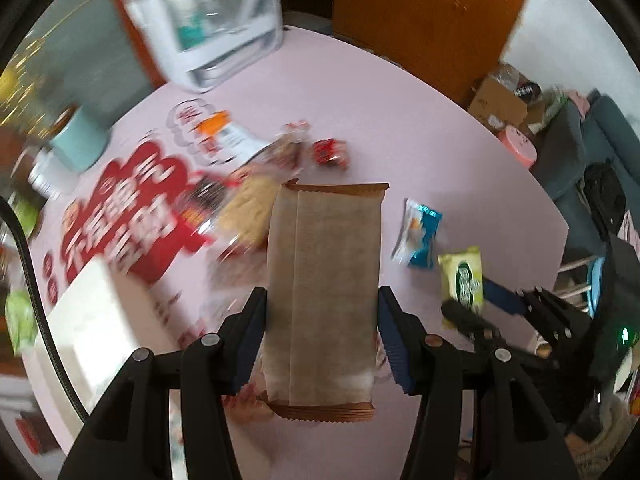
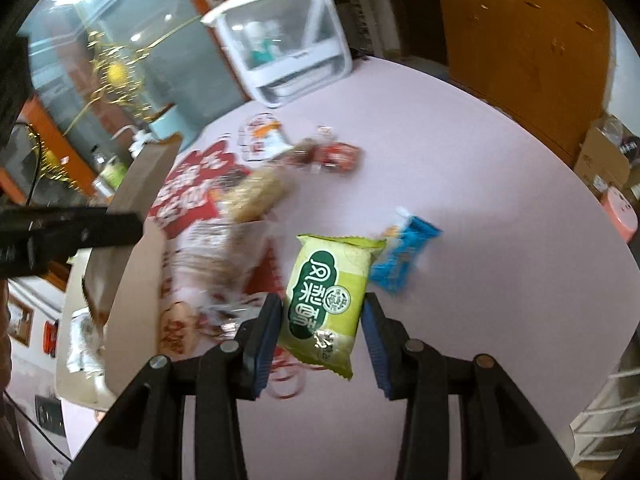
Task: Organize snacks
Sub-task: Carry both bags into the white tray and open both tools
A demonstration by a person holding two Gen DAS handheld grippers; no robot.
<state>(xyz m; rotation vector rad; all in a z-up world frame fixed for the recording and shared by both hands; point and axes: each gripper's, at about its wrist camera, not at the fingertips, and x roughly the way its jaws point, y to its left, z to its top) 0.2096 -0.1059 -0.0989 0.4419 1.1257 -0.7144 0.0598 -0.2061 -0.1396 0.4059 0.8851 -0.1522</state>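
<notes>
Now the left tongs (image 1: pixel 322 320) are clenched on a long brown snack packet (image 1: pixel 324 280), holding it by its two long sides above the pink table (image 1: pixel 440 128). The right tongs (image 2: pixel 322 320) grasp a green snack packet (image 2: pixel 328 300) in the same way, also lifted over the table. Just beside the green packet lies a blue packet (image 2: pixel 404 260) on the table. Farther back, a blurred group of snacks (image 1: pixel 248 200) lies near a red printed sheet (image 1: pixel 132 208). A cardboard box (image 2: pixel 128 264) stands at the left, and a white container (image 2: pixel 288 40) stands at the far edge.
</notes>
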